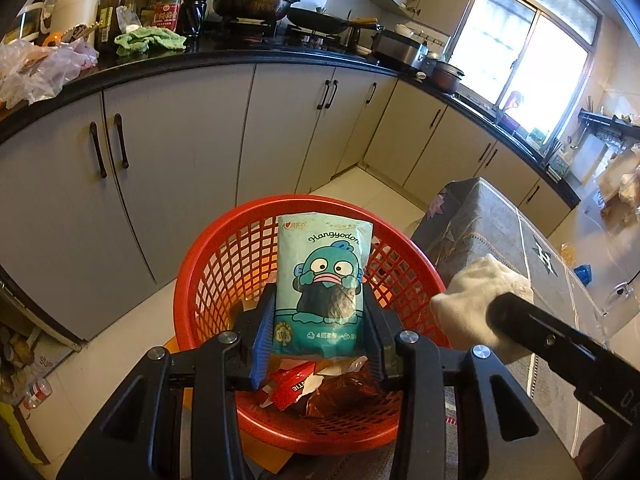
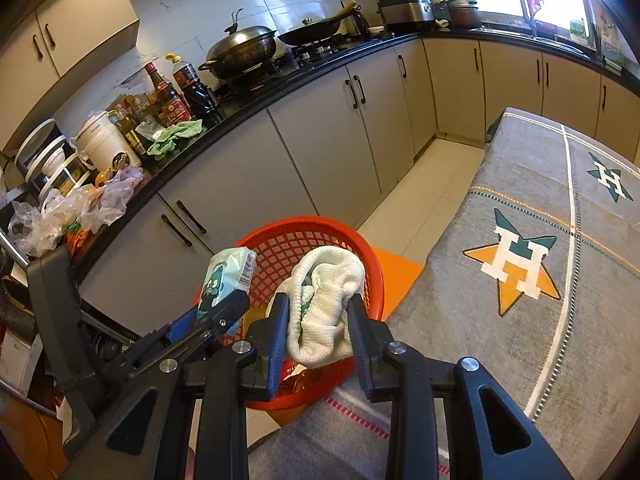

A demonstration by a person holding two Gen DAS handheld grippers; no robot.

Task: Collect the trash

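Left wrist view: left gripper, fingers clamped on a teal tissue pack, held upright between the pads above the red basket. In the basket below the fingertips: red carton, brown wrapper. Right of the fingers: white cloth.

Right wrist view: right gripper, fingers clamped on the bunched white cloth, over the basket's near rim. Left of the fingers: tissue pack in the left gripper. Right: grey tablecloth.

Both wrist cameras look steeply down, close over the shared red basket.
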